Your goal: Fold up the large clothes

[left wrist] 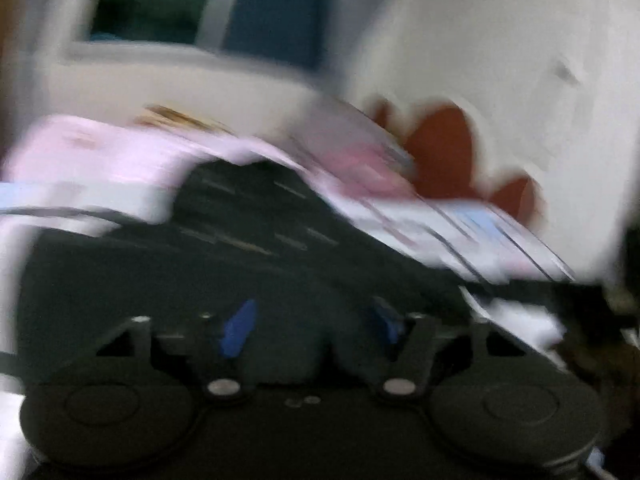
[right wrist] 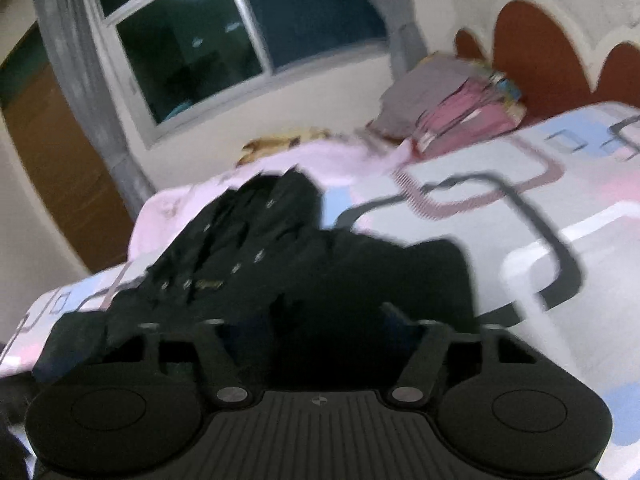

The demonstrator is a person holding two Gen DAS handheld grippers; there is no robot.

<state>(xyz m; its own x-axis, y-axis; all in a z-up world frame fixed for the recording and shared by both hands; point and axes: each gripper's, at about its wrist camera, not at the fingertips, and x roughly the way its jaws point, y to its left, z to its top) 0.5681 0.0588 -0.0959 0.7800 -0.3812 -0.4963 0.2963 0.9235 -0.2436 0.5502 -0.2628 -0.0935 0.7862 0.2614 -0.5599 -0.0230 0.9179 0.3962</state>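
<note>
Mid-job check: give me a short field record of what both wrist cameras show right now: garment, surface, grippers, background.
garment: black garment, crumpled, with small pale buttons, lying on the bed
surface: bedsheet, white with pink, blue and dark line shapes
left hand-held gripper: jaws apart, blue pads showing, dark cloth right in front; view badly blurred
right hand-held gripper: jaws apart over the dark cloth; grip cannot be told
clothes pile: grey and pink items at the bed's far end
background: window, dark outside; red headboard
</note>
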